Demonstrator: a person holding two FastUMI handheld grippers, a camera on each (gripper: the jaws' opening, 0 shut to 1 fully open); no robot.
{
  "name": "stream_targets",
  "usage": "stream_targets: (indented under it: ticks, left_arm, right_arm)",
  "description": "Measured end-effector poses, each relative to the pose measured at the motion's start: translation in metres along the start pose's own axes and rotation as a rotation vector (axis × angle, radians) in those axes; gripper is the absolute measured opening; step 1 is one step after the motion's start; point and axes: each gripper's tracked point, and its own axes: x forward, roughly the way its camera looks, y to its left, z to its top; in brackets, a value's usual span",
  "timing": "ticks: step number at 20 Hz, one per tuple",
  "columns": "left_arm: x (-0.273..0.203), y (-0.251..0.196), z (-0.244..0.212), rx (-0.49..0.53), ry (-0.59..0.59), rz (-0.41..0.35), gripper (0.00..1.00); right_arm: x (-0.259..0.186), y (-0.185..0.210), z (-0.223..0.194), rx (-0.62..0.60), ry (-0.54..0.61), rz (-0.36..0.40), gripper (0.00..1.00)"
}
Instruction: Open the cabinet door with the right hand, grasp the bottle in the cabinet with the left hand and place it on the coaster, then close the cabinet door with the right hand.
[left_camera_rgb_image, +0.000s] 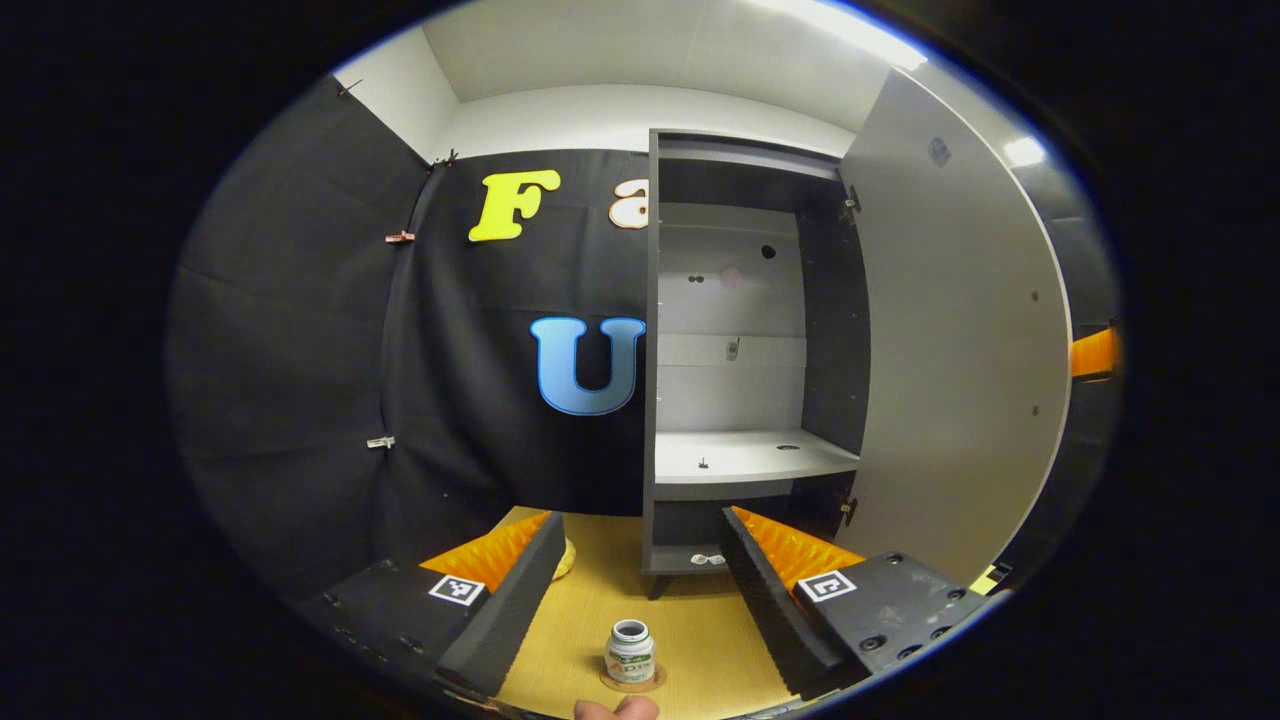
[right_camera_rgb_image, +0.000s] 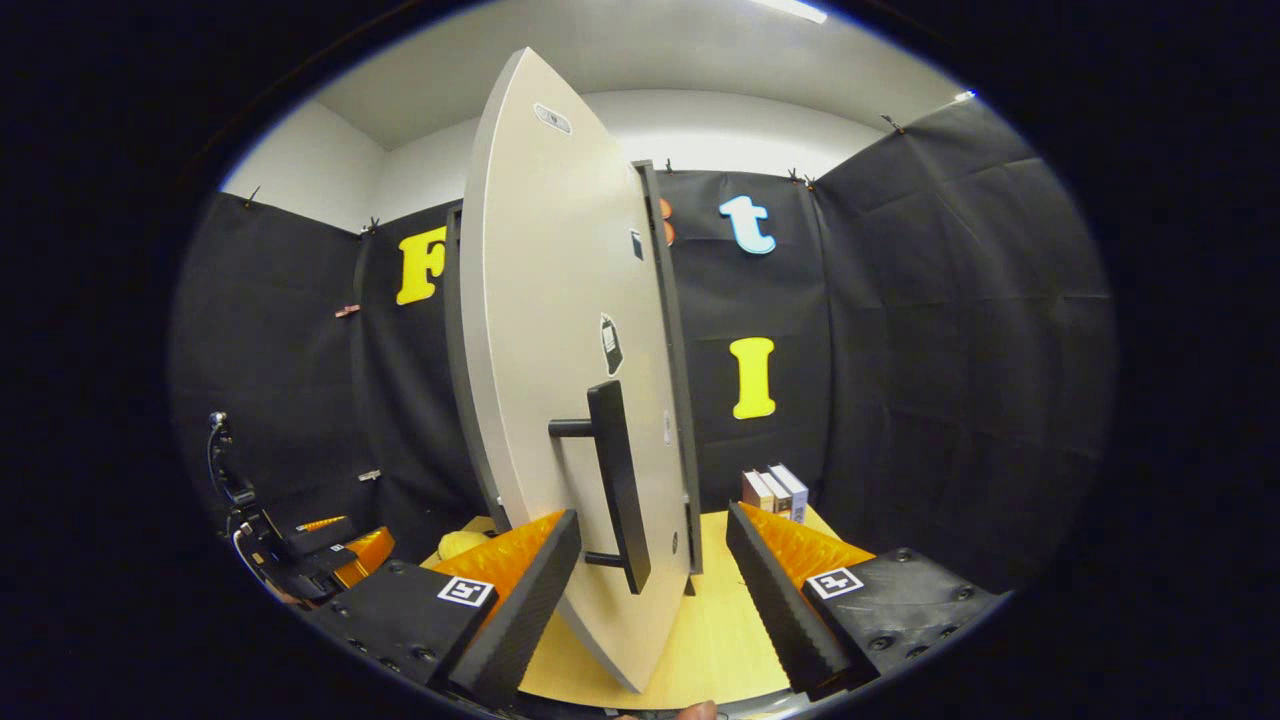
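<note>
Both grippers stand with their fingers spread wide and nothing clamped. Seen in the left gripper view, the left gripper (left_camera_rgb_image: 635, 590) hangs above the table (left_camera_rgb_image: 690, 630), and one small bottle (left_camera_rgb_image: 630, 651) stands upright between its fingers, touching neither. That bottle is white, squat and round, with an open mouth and a printed band about its middle; it sits on one round, flat coaster (left_camera_rgb_image: 632, 683) of tan stuff, in front of the cabinet (left_camera_rgb_image: 740, 470). A fingertip (left_camera_rgb_image: 615, 709) shows at the bottom edge, just before the coaster.

One cabinet, tall and narrow, dark grey in frame with a pale back panel; its one shelf (left_camera_rgb_image: 750, 458) is bare save for small marks. Its one door (left_camera_rgb_image: 950, 330) is swung wide open on the right of the cabinet, flat and smooth, pale grey.

In the right gripper view, the right gripper (right_camera_rgb_image: 655, 585) reaches at that door (right_camera_rgb_image: 550, 380) edge-on, the door's lower part standing between its fingers, untouched as far as I can tell. One straight black bar handle (right_camera_rgb_image: 618, 485) stands off the door on two posts. Right of the cabinet, three books (right_camera_rgb_image: 775, 492) stand upright on the light wood-grain table (right_camera_rgb_image: 715, 640).
</note>
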Motion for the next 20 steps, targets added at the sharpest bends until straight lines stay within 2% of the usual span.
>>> stream_targets:
  ticks: [3, 12, 13, 16, 20]
  left_arm:
    - [-0.004, 0.007, -0.002, 0.008, 0.004, 0.014, 0.98]
    - [-0.009, 0.016, -0.002, 0.014, 0.002, 0.037, 0.98]
    - [-0.008, 0.016, -0.002, 0.014, 0.002, 0.039, 0.98]
    - [-0.009, 0.017, 0.0, 0.011, 0.002, 0.041, 0.98]
    - [-0.008, 0.018, 0.002, 0.021, -0.008, 0.043, 0.98]
  right_arm:
    - [0.012, 0.026, -0.007, 0.03, 0.012, 0.055, 0.98]
    - [0.054, 0.081, -0.012, 0.028, 0.02, 0.14, 0.98]
    - [0.058, 0.089, -0.013, 0.026, 0.024, 0.155, 1.0]
    - [0.064, 0.124, -0.022, 0.032, 0.055, 0.244, 0.98]
    - [0.06, 0.132, -0.017, 0.011, 0.032, 0.267, 0.98]
